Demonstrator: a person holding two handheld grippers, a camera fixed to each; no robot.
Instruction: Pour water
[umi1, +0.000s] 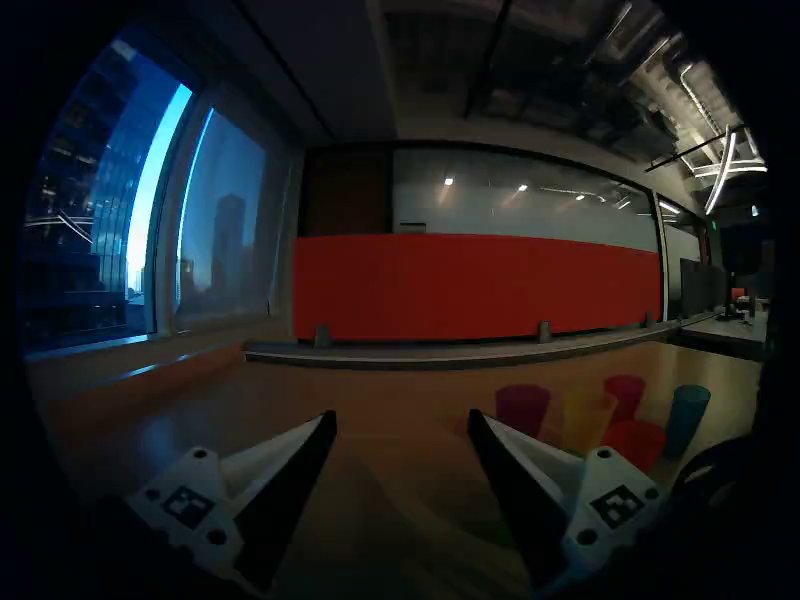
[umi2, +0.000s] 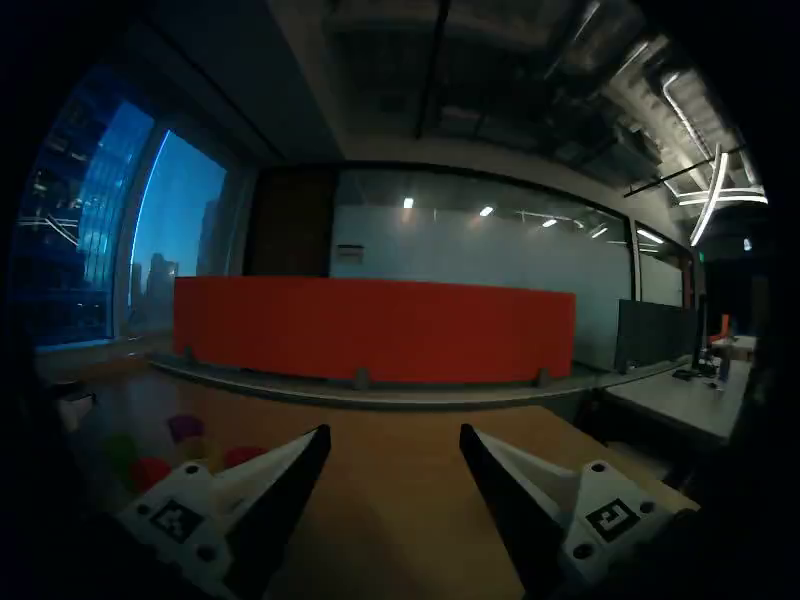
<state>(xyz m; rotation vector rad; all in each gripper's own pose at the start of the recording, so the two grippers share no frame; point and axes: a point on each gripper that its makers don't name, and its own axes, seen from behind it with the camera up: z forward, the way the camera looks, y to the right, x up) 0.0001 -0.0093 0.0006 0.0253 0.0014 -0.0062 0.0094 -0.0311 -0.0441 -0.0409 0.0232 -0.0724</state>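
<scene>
Cups (umi1: 588, 418): five on table (umi1: 380, 395); left gripper (umi1: 401, 414), right gripper (umi2: 393, 428) fingers apart

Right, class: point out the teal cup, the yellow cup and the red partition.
teal cup (umi1: 688, 418), left gripper view, middle of its side.
yellow cup (umi1: 588, 420), left gripper view, middle of its side.
red partition (umi1: 470, 287), left gripper view, middle of its face.
</scene>
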